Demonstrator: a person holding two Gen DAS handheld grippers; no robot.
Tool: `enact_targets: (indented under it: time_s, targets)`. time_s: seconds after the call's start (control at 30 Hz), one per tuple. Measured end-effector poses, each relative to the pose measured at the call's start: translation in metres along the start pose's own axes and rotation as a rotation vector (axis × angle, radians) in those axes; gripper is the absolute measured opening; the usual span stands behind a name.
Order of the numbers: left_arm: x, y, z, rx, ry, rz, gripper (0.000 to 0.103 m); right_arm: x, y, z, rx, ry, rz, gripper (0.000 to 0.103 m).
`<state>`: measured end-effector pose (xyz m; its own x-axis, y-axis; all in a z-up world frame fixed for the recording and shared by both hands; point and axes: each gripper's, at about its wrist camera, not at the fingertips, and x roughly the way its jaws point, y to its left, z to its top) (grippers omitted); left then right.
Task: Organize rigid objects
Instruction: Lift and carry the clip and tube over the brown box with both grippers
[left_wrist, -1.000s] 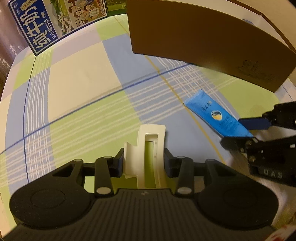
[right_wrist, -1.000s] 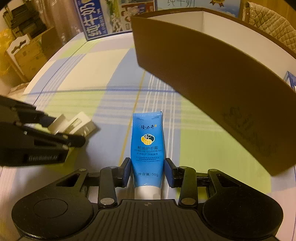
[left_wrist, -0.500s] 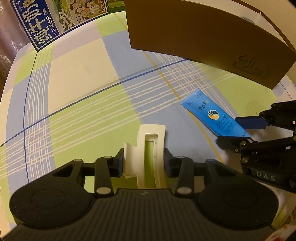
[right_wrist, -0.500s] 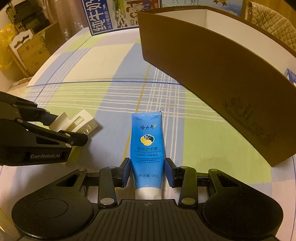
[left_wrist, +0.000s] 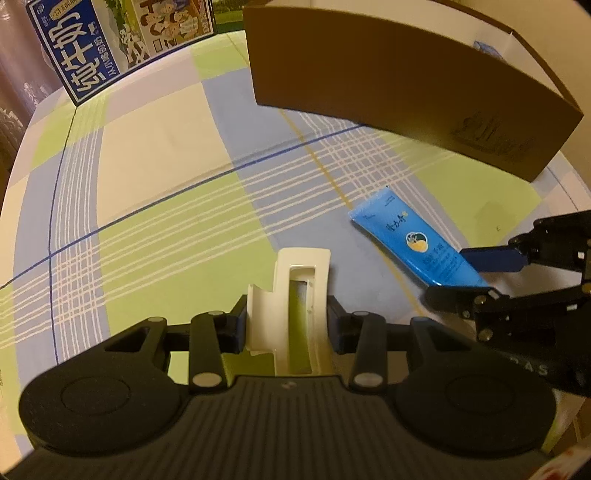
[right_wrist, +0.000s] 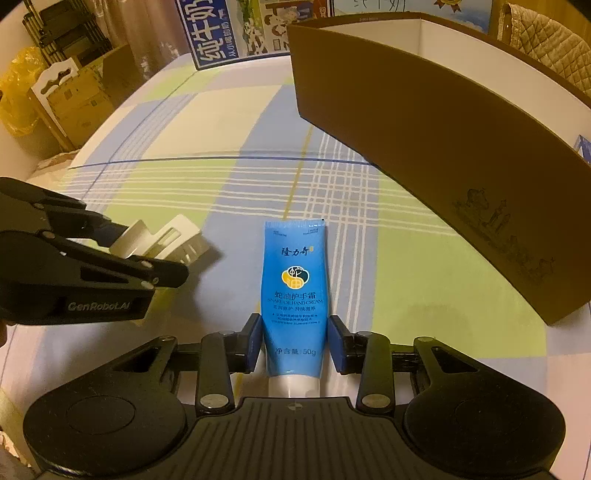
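The left claw (left_wrist: 287, 322) is clamped on a white plastic clip (left_wrist: 295, 295) just above the checked table (left_wrist: 147, 177). The right claw (right_wrist: 294, 345) has its pads either side of a blue hand cream tube (right_wrist: 294, 280), marked "SNAKE OIL HAND CREAM" and "50g"; contact is unclear. A brown cardboard box (right_wrist: 424, 147) stands beyond, to the right

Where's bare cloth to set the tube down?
Free: the wide checked cloth between the milk carton and brown box. Crowded near both claws: blue tube in the right claw, white plastic piece in the left claw.
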<state>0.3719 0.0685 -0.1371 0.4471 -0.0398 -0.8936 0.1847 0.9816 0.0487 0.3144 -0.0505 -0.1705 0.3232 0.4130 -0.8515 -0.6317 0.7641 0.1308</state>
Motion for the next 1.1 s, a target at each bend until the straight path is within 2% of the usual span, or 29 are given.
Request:
enact_targets:
  time_s: [0.3, 0.57, 0.83, 1.1]
  targets:
    - [-0.022, -0.004, 0.01, -0.005, -0.047, -0.005, 0.037, -0.031, 0.001, 0.005, 0.016, -0.068, 0.019, 0.034]
    - [-0.041, -0.009, 0.023, 0.005, -0.087, -0.022, 0.037, -0.049, 0.0, 0.013, 0.034, -0.095, 0.028, 0.034]
    - [-0.061, -0.013, 0.042, 0.02, -0.138, -0.037, 0.037, -0.063, -0.004, 0.021, 0.054, -0.115, 0.024, 0.034]
    - [-0.078, -0.019, 0.067, 0.039, -0.2, -0.047, 0.037, -0.084, -0.017, 0.032, 0.092, -0.172, 0.006, 0.034]
